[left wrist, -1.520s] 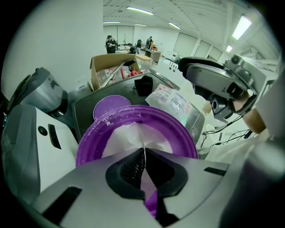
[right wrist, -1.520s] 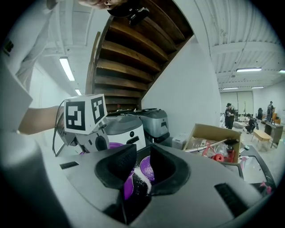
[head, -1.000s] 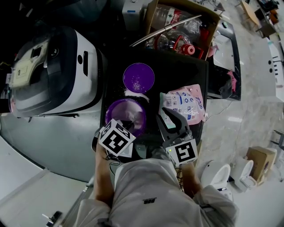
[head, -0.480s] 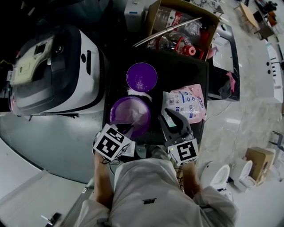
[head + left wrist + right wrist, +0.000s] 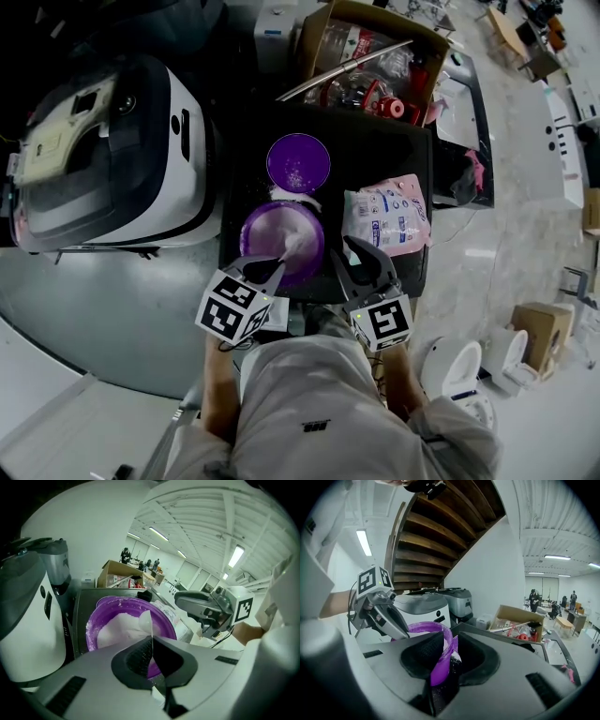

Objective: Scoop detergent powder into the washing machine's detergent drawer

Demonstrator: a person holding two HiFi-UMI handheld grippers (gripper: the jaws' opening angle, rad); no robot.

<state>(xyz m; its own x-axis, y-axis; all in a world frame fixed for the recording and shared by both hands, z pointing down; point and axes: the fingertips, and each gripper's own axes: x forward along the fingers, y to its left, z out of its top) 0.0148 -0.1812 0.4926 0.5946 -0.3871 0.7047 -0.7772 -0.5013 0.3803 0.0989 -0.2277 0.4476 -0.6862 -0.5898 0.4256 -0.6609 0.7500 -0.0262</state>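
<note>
The washing machine is standing at the far left, just beside the black table, though its detergent drawer is not showing clearly enough to pick out. The left gripper is pinching a thin white scoop between closed jaws, and the scoop's far end is resting in the white powder that is filling the purple tub. The right gripper is clamping the tub's near rim, with the pink-and-white detergent bag lying just to its right. To scoop well, I judge, the left gripper should be sliding the scoop under the heap and lifting it level and not overfull while the right is pinning the tub down. The carry to the machine is heading leftward past the table edge, so any tilt would be shedding powder.
</note>
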